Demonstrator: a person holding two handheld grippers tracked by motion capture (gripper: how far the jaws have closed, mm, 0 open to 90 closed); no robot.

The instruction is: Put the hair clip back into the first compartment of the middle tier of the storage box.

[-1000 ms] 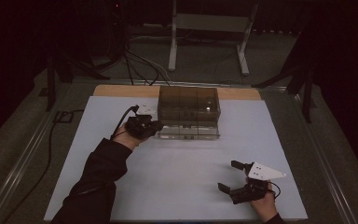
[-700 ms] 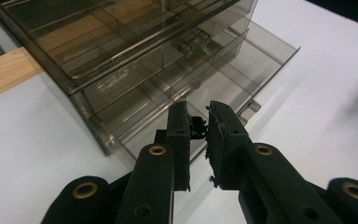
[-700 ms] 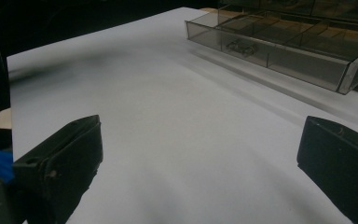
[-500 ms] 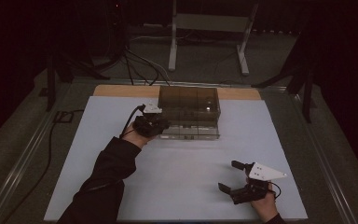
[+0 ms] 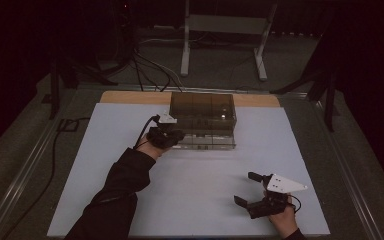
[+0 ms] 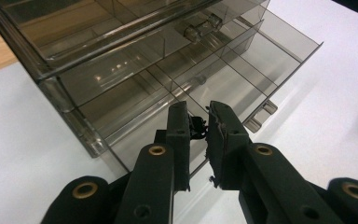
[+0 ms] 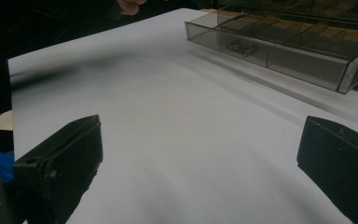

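A smoky clear drawer cabinet (image 5: 202,107) stands at the back middle of the white sheet (image 5: 195,200). Its bottom drawer (image 5: 207,141) is pulled out toward me. My left gripper (image 5: 175,135) hovers at that drawer's left front. In the left gripper view the gripper (image 6: 198,107) is shut on a small black object (image 6: 196,127) above the drawer's divided compartments (image 6: 242,79). My right gripper (image 5: 245,188) rests near the front right of the sheet, open and holding nothing. In the right gripper view its wide-spread jaws (image 7: 200,135) frame bare sheet, with the drawer (image 7: 279,56) beyond.
A wooden board edge (image 5: 130,96) shows behind the sheet. A metal stand (image 5: 220,30) and cables (image 5: 145,65) sit on the floor past the table. A metal rail (image 5: 25,170) runs along the table's left side.
My left gripper has shifted a little to the right, closer over the pulled-out drawer. The right gripper has stayed put.
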